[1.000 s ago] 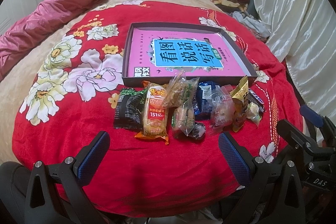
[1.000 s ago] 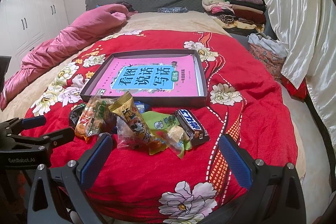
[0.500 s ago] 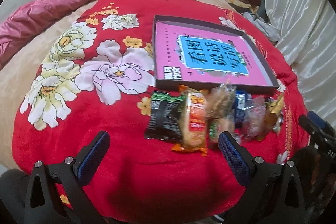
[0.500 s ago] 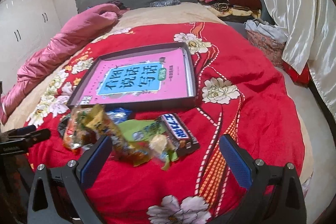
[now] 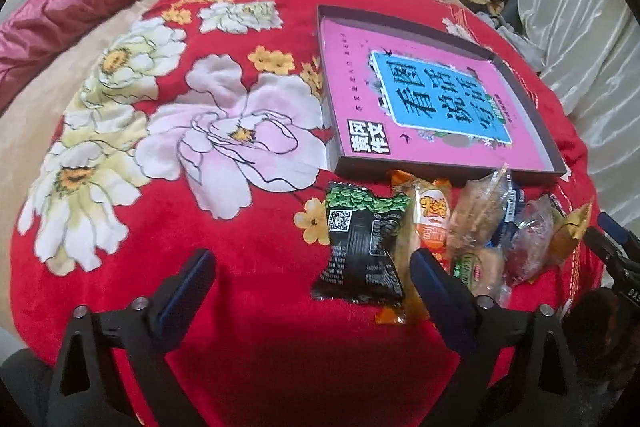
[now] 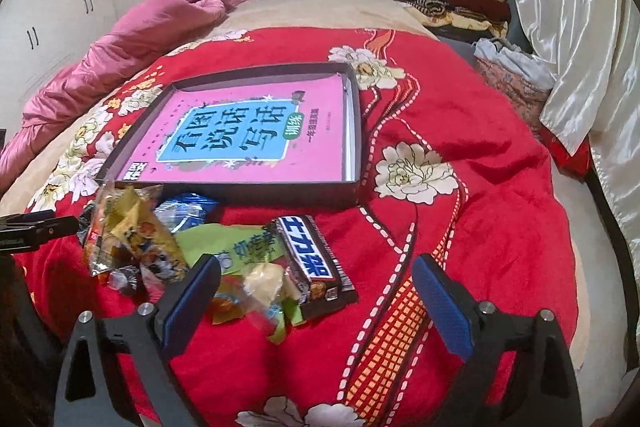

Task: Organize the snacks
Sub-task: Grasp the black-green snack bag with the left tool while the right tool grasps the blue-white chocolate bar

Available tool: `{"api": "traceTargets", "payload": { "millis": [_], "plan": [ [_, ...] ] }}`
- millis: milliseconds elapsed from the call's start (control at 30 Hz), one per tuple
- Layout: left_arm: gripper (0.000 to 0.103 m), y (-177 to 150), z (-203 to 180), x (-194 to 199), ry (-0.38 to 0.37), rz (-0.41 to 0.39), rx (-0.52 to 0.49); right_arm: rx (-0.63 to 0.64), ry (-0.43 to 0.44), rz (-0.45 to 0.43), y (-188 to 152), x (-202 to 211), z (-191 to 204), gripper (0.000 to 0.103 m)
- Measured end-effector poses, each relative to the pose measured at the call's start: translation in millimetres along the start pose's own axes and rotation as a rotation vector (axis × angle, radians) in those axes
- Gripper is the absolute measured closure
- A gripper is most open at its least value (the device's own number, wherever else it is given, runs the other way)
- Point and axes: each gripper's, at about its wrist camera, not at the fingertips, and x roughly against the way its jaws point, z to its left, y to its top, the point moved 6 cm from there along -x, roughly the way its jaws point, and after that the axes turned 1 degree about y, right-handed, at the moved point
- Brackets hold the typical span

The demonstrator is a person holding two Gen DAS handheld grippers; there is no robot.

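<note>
- Now the left gripper (image 5: 312,275) is closing its wide-apart jaws around the black snack packet (image 5: 362,251), not yet pressing it.
- Meanwhile the right gripper (image 6: 316,285) is closing above the chocolate bar (image 6: 310,261); snacks are lying before the tray (image 6: 224,191).

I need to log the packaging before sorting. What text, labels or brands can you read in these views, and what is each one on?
"看图说话写话": blue panel of the pink book lying in the tray.
"训练": green badge on that book.
"黄冈作文": black label at the book's corner.
"士力架": dark chocolate bar.
QR code, not decodable: black snack pack.
Orange pack, green pack, small print everywhere: too blurred.
</note>
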Motion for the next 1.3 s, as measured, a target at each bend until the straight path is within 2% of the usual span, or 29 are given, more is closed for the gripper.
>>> {"api": "traceTargets", "payload": {
  "millis": [33,100,300,367,433,533,767,833,933,1000,1067,1300],
  "plan": [
    [0.012,0,0,-3,-0.008,0.008,0.003,-0.001,0.001,0.006,0,-2,-2,0.013],
    [0.024,-1,-2,-9,-0.038,0.023,0.003,-0.006,0.008,0.022,-1,-7,-5,0.019],
    [0.033,1,-10,-16,-0.053,0.028,-0.03,0.02,0.03,0.067,-2,-24,-4,0.032],
    [0.034,3,-12,-19,-0.056,0.029,-0.034,0.044,0.041,0.062,1,-27,-1,0.035],
    [0.034,5,-13,-22,-0.055,0.034,-0.043,0.066,0.046,0.058,5,-30,1,0.043],
    [0.035,7,-13,-28,-0.058,0.042,-0.042,0.103,0.048,0.097,5,-43,2,0.053],
    [0.038,7,-10,-37,-0.066,0.055,-0.026,0.11,0.115,0.13,5,-60,6,0.064],
    [0.04,7,-11,-38,-0.067,0.053,-0.026,0.103,0.136,0.131,5,-62,7,0.07],
    [0.05,7,-11,-37,-0.059,0.041,-0.033,0.093,0.156,0.122,5,-59,6,0.071],
    [0.062,8,-10,-35,-0.057,0.033,-0.03,0.079,0.173,0.104,6,-55,5,0.072],
    [0.07,9,-7,-32,-0.067,0.028,-0.019,0.058,0.192,0.076,9,-46,3,0.074],
    [0.072,9,-1,-17,-0.106,0.005,0.022,-0.012,0.24,-0.033,20,-15,-3,0.074]
  ]
}}
